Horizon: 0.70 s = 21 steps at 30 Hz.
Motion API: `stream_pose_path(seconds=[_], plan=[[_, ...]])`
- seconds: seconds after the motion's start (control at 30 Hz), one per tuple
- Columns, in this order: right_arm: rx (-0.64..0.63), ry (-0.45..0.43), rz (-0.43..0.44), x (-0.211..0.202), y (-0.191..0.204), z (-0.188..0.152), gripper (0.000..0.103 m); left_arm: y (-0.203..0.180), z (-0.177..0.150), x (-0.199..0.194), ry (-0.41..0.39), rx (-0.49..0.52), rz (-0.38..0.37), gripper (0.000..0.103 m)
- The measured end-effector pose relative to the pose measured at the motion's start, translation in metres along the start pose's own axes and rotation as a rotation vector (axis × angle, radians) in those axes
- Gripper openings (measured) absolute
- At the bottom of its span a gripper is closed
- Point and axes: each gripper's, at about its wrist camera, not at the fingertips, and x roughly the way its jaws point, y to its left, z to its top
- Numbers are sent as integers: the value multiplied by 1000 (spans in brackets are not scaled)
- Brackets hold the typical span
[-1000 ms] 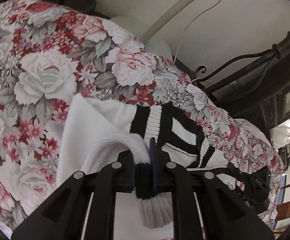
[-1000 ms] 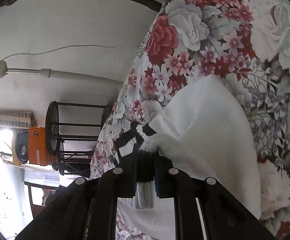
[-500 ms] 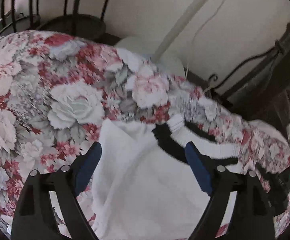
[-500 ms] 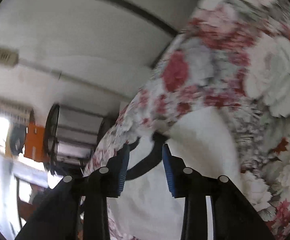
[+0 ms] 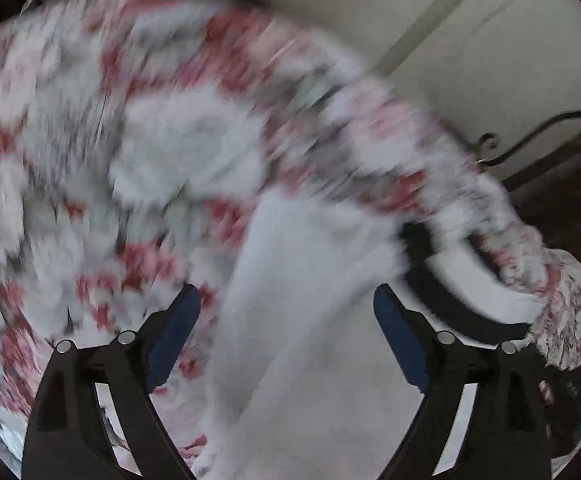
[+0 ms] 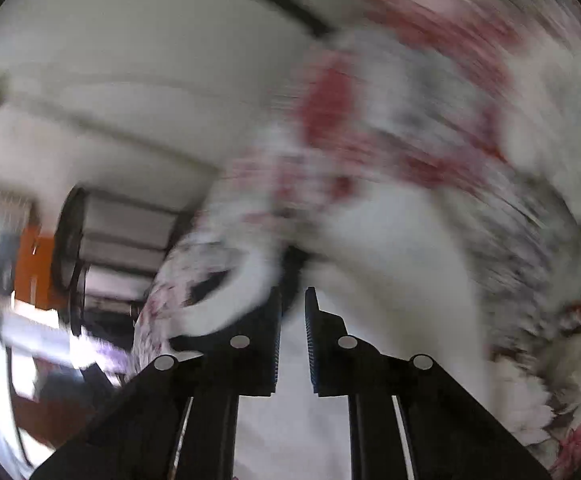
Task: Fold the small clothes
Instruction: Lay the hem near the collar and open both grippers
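The white knitted garment with black-and-white ribbed trim (image 5: 314, 320) lies on the bed, spread over the red-and-grey rose-print bedspread (image 5: 90, 140), with its striped band curving off to the right in the left wrist view. Both views are heavily smeared by motion, so fine detail of the folds cannot be made out.

The left claw (image 5: 286, 320) stands with its blue-padded fingers (image 5: 174, 332) wide apart, one on each side of the white cloth, and grips nothing. That spread, judged from the pictures, suits a claw that is free of the cloth and not pinching it.

The right claw (image 6: 292, 320) has its ribbed pads (image 6: 312, 344) drawn close, with only a narrow gap between them; through that gap the white knit (image 6: 390, 280) shows below, and no fabric appears caught there. It is nearly together but empty. The striped cuff or hem (image 6: 226, 300) sits just beside its left finger.

The garment resting flat with neither claw holding it suggests that one fold has been laid down and the next hold is yet to be chosen; how many folds remain I cannot tell through the blur.

No basket, box or other container for folded clothes is visible. Beyond the bed only a pale wall (image 5: 470, 60) and dark ironwork (image 5: 538, 132) show.
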Motion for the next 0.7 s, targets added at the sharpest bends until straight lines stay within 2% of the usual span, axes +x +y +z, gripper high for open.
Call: stream_pose_path(seconds=[0.1,0.17,0.2,0.23,0.27,0.3,0.37,0.4,0.43,0.5,0.57,0.6,0.63,0.67,0.7], plan=[[-88,20,34,12,31,2,21,-31,7,-3,-28,92,-20,86],[-73,6,15,22,26,5,30,-48,15,11,-19,129,39,87],[-53,8,-33,32,18,9,33,-52,19,21,-5,138,63,91],[-27,18,-89,42,11,10,30,-52,20,38,23,151,115,96],[18,32,-105,49,-4,9,22,-47,17,51,39,154,154,99],[46,32,-101,52,-13,11,9,-44,17,59,45,145,151,99],[50,36,-113,53,-13,15,6,-36,17,65,45,115,128,99],[34,20,-122,51,-6,16,9,-38,21,61,43,115,128,99],[-1,-12,-126,47,7,16,12,-40,25,53,17,120,112,99],[-76,-21,-93,44,28,13,16,-41,32,34,-47,131,68,99],[-168,7,-81,50,52,5,28,-42,34,25,-79,151,48,99],[-198,24,-86,58,58,0,38,-43,34,30,-63,166,82,99],[-228,62,-103,69,59,-8,42,-41,32,40,-28,178,124,99],[-244,100,-140,79,56,-15,43,-35,27,64,68,189,156,99],[-256,138,-193,89,53,-24,40,-36,24,74,87,187,156,99]])
